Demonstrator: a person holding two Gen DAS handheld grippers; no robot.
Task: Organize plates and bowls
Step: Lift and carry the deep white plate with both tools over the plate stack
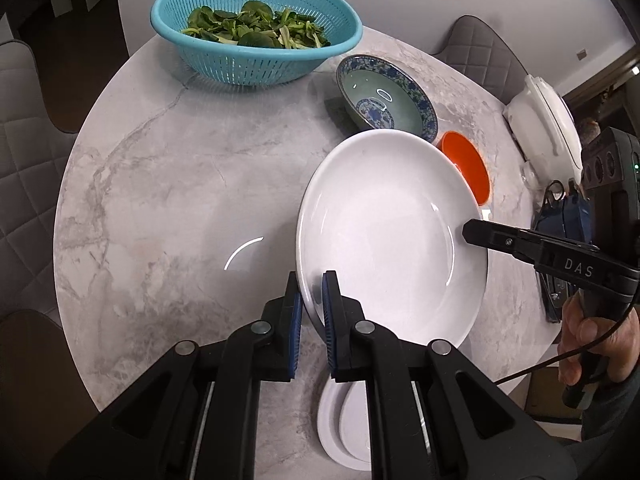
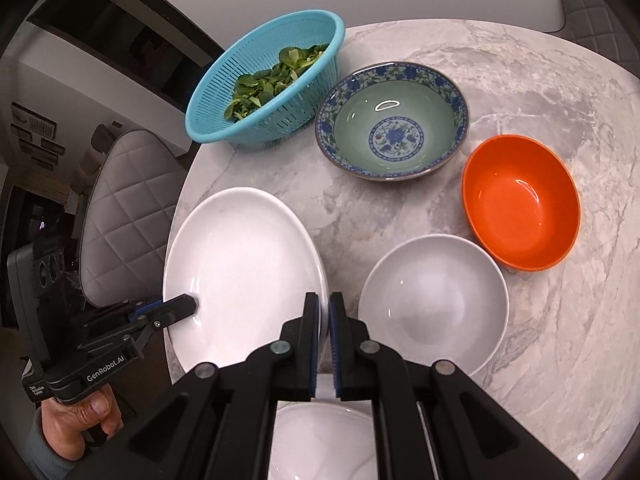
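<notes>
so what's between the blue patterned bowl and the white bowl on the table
Nothing: in the right wrist view, only bare marble table lies between the blue patterned bowl and the white bowl.

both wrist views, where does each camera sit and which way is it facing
Left wrist view: sits on the left gripper, looking steeply down its fingers at the round marble table; the gripper is shut on the rim of the large white plate, and the right gripper with its hand shows.
Right wrist view: sits on the right gripper, also looking down, shut on the plate's opposite rim; the left gripper and hand show.
Shared: the plate, turquoise plastic colander, blue-patterned ceramic bowl, orange bowl.
</notes>
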